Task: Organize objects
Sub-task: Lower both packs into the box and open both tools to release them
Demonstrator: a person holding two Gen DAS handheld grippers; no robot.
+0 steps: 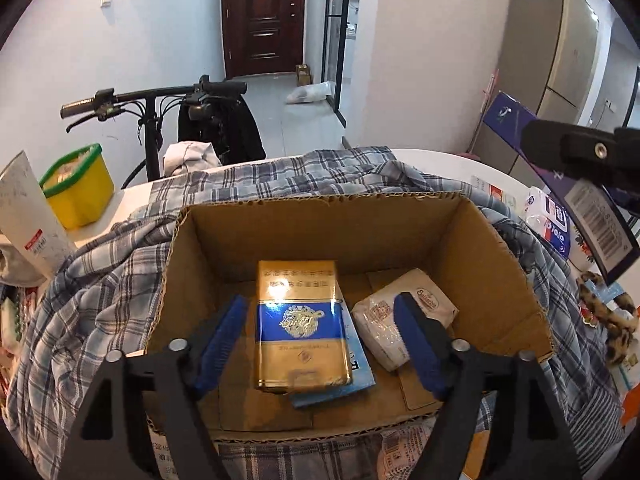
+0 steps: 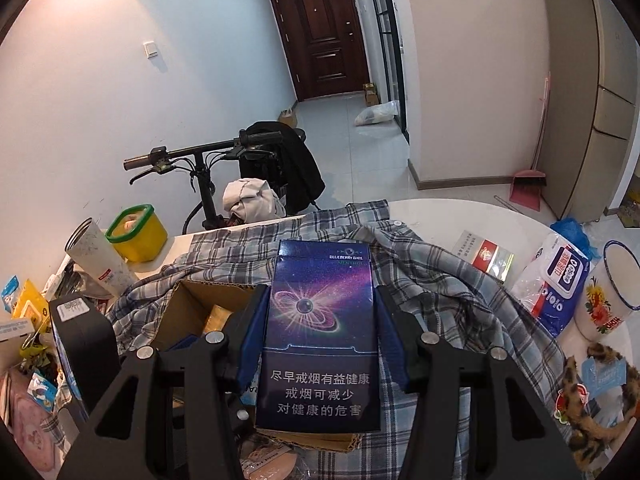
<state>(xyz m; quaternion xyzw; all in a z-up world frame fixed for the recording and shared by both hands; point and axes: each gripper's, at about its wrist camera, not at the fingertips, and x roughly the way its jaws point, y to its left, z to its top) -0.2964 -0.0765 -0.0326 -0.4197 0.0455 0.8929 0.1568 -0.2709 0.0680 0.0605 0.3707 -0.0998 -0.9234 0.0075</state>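
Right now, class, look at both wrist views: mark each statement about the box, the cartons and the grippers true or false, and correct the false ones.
1. The gold-and-blue carton lies inside the cardboard box. True.
2. The left gripper grips the gold-and-blue carton. False: it is open, pads clear of it.
3. The right gripper holds a dark blue carton. True.
4. The box sits on a bare table. False: on a plaid cloth.
5. The yellow tub has a red rim. False: green.

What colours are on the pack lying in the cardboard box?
Gold with a blue band across the pack, clearest in the left wrist view.
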